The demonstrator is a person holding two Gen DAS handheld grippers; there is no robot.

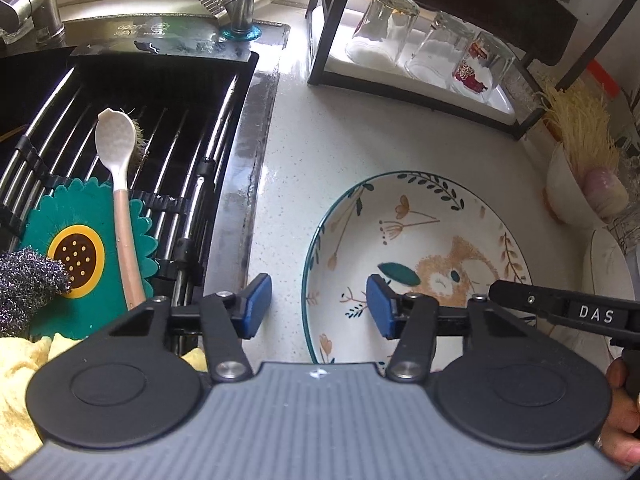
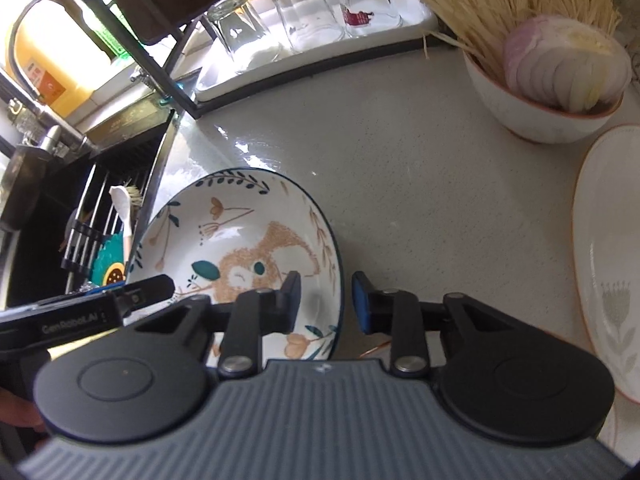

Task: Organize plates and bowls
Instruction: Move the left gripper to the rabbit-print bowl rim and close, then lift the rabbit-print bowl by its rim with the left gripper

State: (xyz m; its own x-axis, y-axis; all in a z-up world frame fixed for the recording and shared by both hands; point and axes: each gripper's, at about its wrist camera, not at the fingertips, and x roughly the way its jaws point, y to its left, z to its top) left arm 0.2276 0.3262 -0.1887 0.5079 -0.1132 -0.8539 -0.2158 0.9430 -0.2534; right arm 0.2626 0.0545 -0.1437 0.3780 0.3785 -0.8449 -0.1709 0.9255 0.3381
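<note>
Painted bowl (image 1: 416, 248) sits on the pale countertop (image 1: 288, 152) just right of the sink (image 1: 160, 92), rabbit and leaf pattern facing up. Left gripper (image 1: 318, 306) straddles the bowl's left rim – one blue pad over the counter, the other inside the bowl; jaws part-open, pads not pressing on the rim. Right gripper (image 2: 326, 302) straddles the right rim likewise – jaws narrower, a gap visible on both sides of the rim, no contact that I can see. White bowl (image 2: 536, 108) with noodles and sliced onion stands at the back right; a white plate (image 2: 608, 264) lies near it, well apart from the painted bowl
</note>
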